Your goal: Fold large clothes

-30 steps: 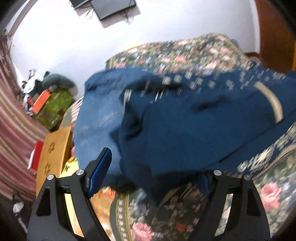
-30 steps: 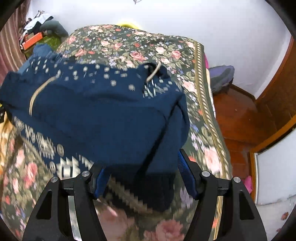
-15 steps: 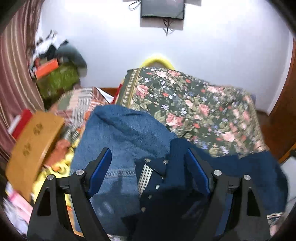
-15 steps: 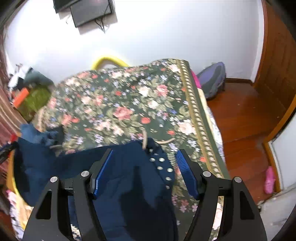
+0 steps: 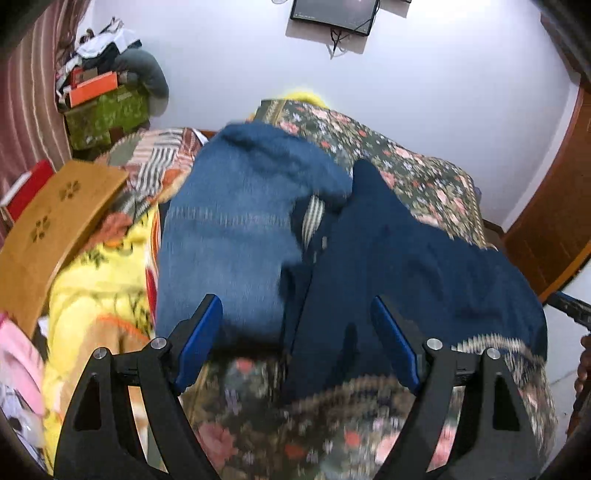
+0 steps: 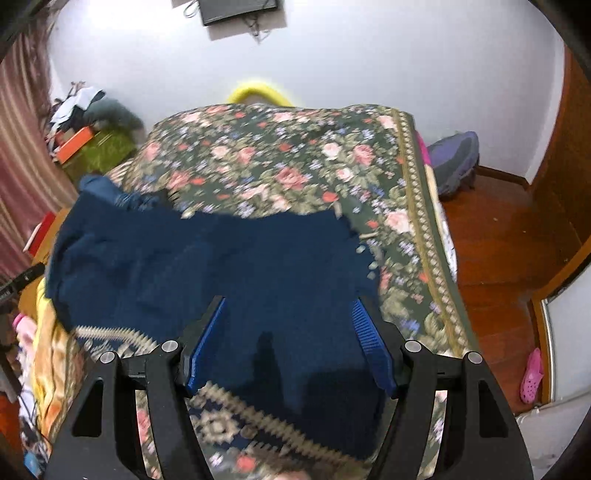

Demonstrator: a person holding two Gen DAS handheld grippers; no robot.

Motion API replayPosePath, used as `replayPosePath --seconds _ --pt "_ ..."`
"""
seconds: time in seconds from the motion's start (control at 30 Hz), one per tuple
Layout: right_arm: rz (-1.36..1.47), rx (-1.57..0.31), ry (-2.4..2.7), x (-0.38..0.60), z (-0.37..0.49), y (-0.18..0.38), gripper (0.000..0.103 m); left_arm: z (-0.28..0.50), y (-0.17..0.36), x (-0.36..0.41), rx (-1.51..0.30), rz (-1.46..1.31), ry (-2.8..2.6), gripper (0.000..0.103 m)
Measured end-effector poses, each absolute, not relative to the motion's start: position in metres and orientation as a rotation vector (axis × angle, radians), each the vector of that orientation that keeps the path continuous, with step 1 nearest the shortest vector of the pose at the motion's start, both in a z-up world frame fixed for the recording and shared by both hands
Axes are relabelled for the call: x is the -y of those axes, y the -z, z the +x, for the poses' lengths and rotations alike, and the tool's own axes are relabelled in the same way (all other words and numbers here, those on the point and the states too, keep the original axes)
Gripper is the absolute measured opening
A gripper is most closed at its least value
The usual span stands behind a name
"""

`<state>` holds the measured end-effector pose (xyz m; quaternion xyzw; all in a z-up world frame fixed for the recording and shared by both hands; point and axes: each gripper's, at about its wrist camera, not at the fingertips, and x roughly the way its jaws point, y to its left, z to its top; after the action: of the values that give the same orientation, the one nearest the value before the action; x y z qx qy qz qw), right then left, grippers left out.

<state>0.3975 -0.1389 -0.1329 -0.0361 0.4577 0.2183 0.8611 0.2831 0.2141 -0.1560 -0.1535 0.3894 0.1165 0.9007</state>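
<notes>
Looking through the left wrist camera first: left gripper point(image 5: 297, 341) has its jaws spread wide, blue pads clear of any cloth, nothing gripped; dark blue sweater point(image 5: 406, 266) lies on the floral bedspread point(image 5: 417, 173), ahead and toward the right finger, its patterned beige hem point(image 5: 495, 341) running off to the right edge; folded jeans point(image 5: 236, 229) sit just left of the sweater, touching or overlapping it at the middle, blur makes the seam hard to read; yellow blanket point(image 5: 92, 291) lies left of the jeans; wooden board point(image 5: 55, 229) leans further left; green box point(image 5: 103, 118) with an orange box point(image 5: 92, 86) on top stands against the wall in the far left corner; dark screen point(image 5: 334, 14) hangs on the white wall above the bed.

Right wrist camera: right gripper point(image 6: 290, 345) also stands apart, moderately wide, pads not pressing on fabric, nothing held; sweater point(image 6: 229, 266) is spread flat across the near half of the bedspread point(image 6: 295, 166), directly under and ahead of the fingers, patterned hem point(image 6: 236, 421) nearest the camera; a bit of the jeans point(image 6: 98, 184) pokes out past the sweater's far left corner; wooden floor point(image 6: 495, 236) runs along the right of the bed; grey bag point(image 6: 456, 158) rests on the floor by the wall; pink shoe point(image 6: 532, 376) lies on the floor at lower right; yellow hoop-like thing point(image 6: 258, 90) peeks over the far end of the bed.
</notes>
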Motion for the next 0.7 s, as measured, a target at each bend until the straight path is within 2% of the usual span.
replayPosePath --seconds 0.2,0.4,0.7 --pt "-0.105 -0.994 -0.479 0.126 0.378 0.146 0.066 0.256 0.211 -0.209 -0.858 -0.428 -0.143 0.082" --pt "-0.098 -1.039 -0.484 0.121 0.37 0.161 0.066 0.261 0.263 -0.211 -0.89 -0.556 -0.041 0.083" --pt "-0.092 -1.084 -0.458 0.119 0.375 0.177 0.066 0.29 0.28 -0.209 -0.796 -0.634 0.121 0.083"
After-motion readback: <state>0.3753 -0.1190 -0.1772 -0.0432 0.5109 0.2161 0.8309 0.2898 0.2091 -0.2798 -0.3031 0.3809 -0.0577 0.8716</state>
